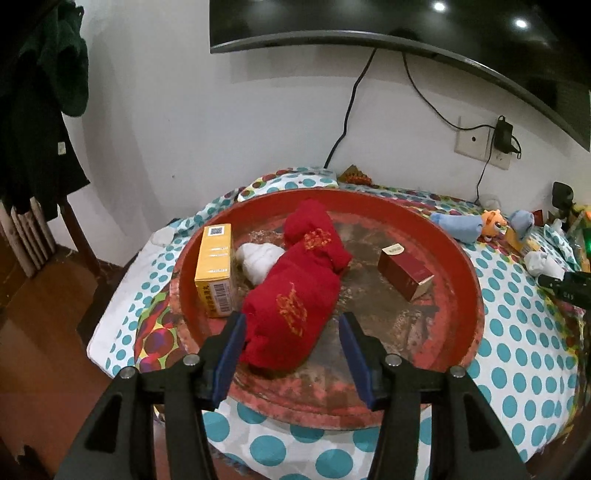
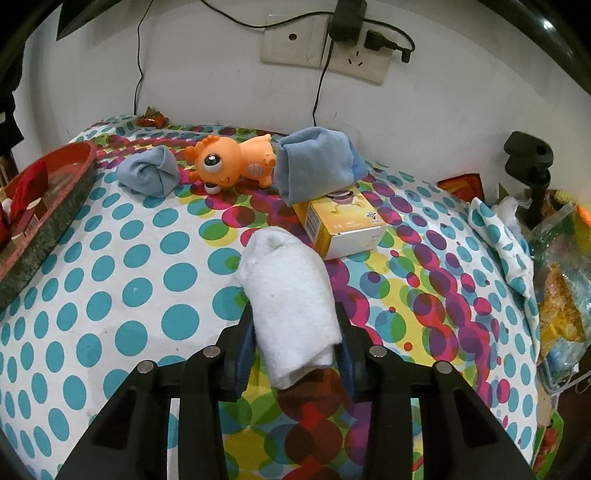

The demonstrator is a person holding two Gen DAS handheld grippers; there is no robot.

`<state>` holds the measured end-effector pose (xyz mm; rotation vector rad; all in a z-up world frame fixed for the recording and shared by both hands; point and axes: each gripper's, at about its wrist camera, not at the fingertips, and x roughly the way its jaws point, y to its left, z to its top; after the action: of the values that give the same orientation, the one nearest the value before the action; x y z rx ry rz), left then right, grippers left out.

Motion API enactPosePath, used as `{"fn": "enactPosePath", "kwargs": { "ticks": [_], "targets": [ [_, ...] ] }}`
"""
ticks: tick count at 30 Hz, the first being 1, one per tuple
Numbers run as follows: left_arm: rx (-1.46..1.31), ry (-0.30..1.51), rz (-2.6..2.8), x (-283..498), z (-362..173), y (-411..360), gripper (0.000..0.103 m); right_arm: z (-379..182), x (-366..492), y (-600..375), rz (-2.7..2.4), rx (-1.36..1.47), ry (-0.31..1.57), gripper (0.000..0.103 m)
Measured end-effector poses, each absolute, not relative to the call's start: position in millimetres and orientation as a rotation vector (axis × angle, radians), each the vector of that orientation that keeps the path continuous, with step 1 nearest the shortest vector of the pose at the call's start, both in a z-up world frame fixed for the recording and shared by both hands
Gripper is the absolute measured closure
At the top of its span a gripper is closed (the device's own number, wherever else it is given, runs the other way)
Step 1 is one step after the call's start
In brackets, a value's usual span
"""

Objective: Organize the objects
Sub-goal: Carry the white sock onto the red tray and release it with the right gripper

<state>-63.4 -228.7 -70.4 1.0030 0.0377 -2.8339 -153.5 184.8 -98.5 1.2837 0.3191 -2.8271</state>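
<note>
the near part of the red tray [image 1: 458,258] floor is bare to the right of the red socks [image 1: 291,295]; a yellow box [image 1: 216,269] blocks its left side, a dark red box [image 1: 404,275] the far right. on the counter [image 2: 110,295], open cloth lies left of the white roll [image 2: 291,306]; the yellow carton [image 2: 343,229], orange toy [image 2: 232,162] and blue socks [image 2: 314,162] crowd the far side.

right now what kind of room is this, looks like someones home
Most likely a lived-in room at home: a wall-mounted TV above a table under a polka-dot cloth, dark clothes hanging nearby, and socks and a toy lying about.
</note>
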Motion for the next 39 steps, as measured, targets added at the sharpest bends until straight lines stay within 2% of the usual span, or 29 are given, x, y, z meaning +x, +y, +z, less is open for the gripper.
{"fn": "enactPosePath", "kwargs": {
  "ticks": [5, 12, 17, 39],
  "targets": [
    [0.984, 0.057, -2.847, -59, -70, -234, 0.049, -99, -153, 177, -2.852, 1.297, 0.361, 0.069],
    [0.991, 0.109, -2.828, -58, -69, -245, 0.049, -84, -152, 166, -2.876, 1.281, 0.161, 0.070],
    [1.025, 0.126, -2.808, -60, -73, -248, 0.049, -71, -147, 139, -2.833, 1.227, 0.130, 0.070],
    [1.028, 0.171, -2.797, -60, -74, -256, 0.049, -44, -127, -1, -2.552, 1.093, 0.214, 0.070]
  ]
}}
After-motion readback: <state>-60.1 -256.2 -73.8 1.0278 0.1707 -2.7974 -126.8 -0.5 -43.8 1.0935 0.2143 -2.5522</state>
